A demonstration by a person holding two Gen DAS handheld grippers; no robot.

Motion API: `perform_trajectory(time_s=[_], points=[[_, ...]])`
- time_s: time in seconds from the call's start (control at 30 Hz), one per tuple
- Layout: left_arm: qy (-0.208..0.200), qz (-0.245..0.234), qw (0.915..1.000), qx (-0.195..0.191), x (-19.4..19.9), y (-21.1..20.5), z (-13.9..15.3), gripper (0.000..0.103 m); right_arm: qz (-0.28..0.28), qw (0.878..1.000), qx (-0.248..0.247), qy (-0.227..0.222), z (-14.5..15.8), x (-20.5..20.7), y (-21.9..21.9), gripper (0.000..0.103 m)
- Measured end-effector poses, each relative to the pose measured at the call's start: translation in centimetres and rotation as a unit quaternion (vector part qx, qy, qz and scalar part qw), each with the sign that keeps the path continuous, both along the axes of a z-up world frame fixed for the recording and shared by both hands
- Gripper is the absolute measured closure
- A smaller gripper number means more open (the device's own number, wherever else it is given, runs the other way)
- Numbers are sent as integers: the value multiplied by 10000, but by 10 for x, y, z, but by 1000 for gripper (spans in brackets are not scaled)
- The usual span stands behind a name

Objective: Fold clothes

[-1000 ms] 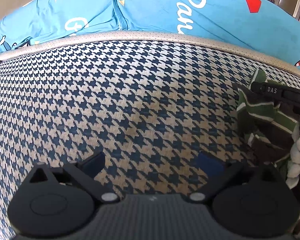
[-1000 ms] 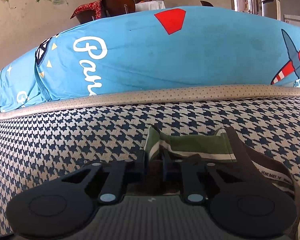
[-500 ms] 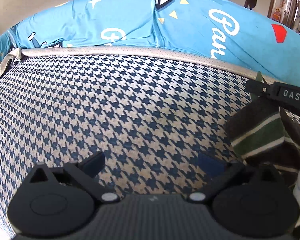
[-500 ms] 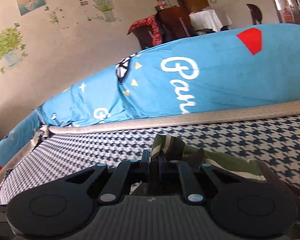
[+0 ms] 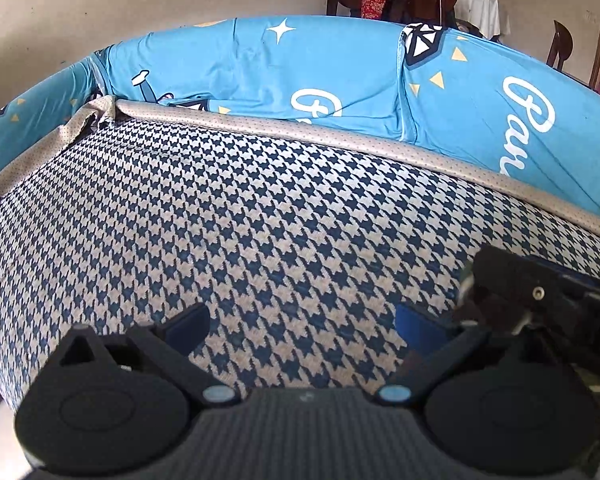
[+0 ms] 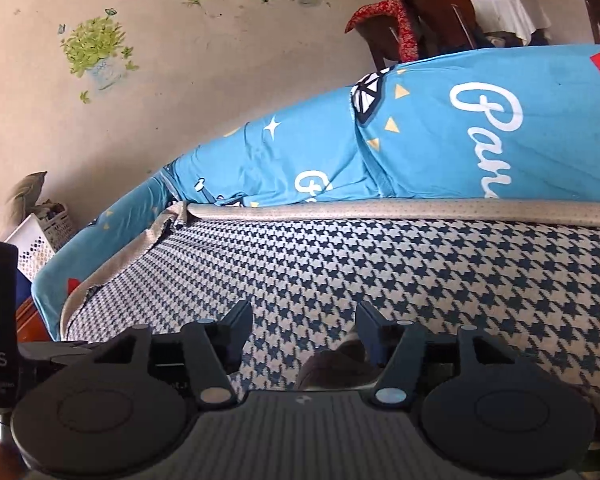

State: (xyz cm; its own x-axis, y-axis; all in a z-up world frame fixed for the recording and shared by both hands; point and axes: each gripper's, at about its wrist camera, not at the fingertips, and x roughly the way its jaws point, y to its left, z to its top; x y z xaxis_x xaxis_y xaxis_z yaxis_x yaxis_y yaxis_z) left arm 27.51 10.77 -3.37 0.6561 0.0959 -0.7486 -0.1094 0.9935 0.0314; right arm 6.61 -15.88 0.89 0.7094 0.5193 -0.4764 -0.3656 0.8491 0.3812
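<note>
Hovering over the houndstooth seat (image 5: 260, 216), the left gripper (image 5: 302, 322) is seen with its jaws spread wide and nothing between them. The right gripper (image 6: 304, 326) is likewise parted, with no cloth pinched. The garment (image 6: 332, 364) is seen only as a dark brownish fold low in the right wrist view, lying on the seat just beneath and between the right gripper's fingers, close to the right-hand one; contact cannot be told. In the left wrist view the right gripper's black body is seen at the right edge, near the left gripper. A blue printed cushion (image 5: 320, 72) is set along the back of the seat, behind a beige piped edge (image 5: 300, 132)
</note>
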Motion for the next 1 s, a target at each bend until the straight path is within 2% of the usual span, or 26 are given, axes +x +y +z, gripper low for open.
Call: perform_trajectory(time_s=[0.23, 0.43, 0.53, 0.77, 1.0], points=[[-114, -232, 9997, 31, -5, -7, -3, 0, -392, 9989, -229, -111, 13, -16, -32, 44], [-170, -788, 9967, 97, -12, -35, -4, 0, -706, 9957, -584, -133, 21, -28, -53, 43], [-144, -1023, 9946, 132, -21, -52, -4, 0, -846, 9919, -933, -135, 22, -35, -62, 38], [-38, -1459, 9891, 170, -27, -79, -15, 0, -992, 9822, -1592, 53, 17, -58, -90, 37], [120, -1795, 9836, 140, -41, -109, -26, 0, -998, 9734, -2023, 391, 1, -82, -114, 37]])
